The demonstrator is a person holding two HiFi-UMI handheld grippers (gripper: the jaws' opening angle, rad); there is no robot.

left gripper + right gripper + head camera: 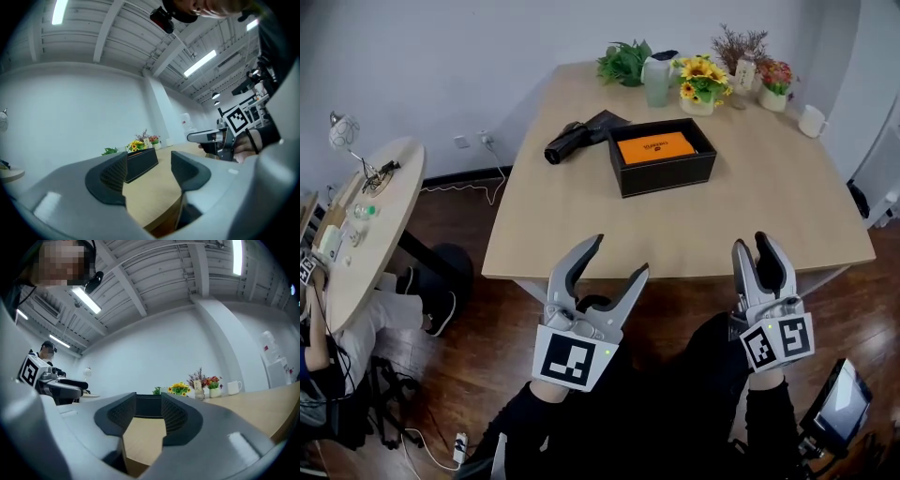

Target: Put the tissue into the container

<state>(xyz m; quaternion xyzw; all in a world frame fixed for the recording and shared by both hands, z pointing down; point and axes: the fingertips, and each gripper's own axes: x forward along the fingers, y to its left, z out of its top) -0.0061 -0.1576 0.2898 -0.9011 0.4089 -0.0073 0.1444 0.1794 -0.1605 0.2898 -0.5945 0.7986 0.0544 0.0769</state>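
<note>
A black rectangular container [664,174] stands on the wooden table [769,216], and an orange tissue pack [656,147] lies inside it. Both grippers hover below the table's near edge, well short of the container. My left gripper [622,254] is open, its jaws spread with nothing between them. My right gripper [750,242] has its jaws close together with a narrow gap, and they hold nothing. In the left gripper view the container [141,163] shows beyond the left gripper [149,171]. In the right gripper view the container [148,405] shows in the gap of the right gripper [148,417].
A black tube-shaped device [572,139] lies left of the container. Plants, a pale vase [657,80], sunflowers [701,82] and a white mug [812,120] line the far edge. A round side table [389,211] with a seated person stands at the left, above a dark wood floor.
</note>
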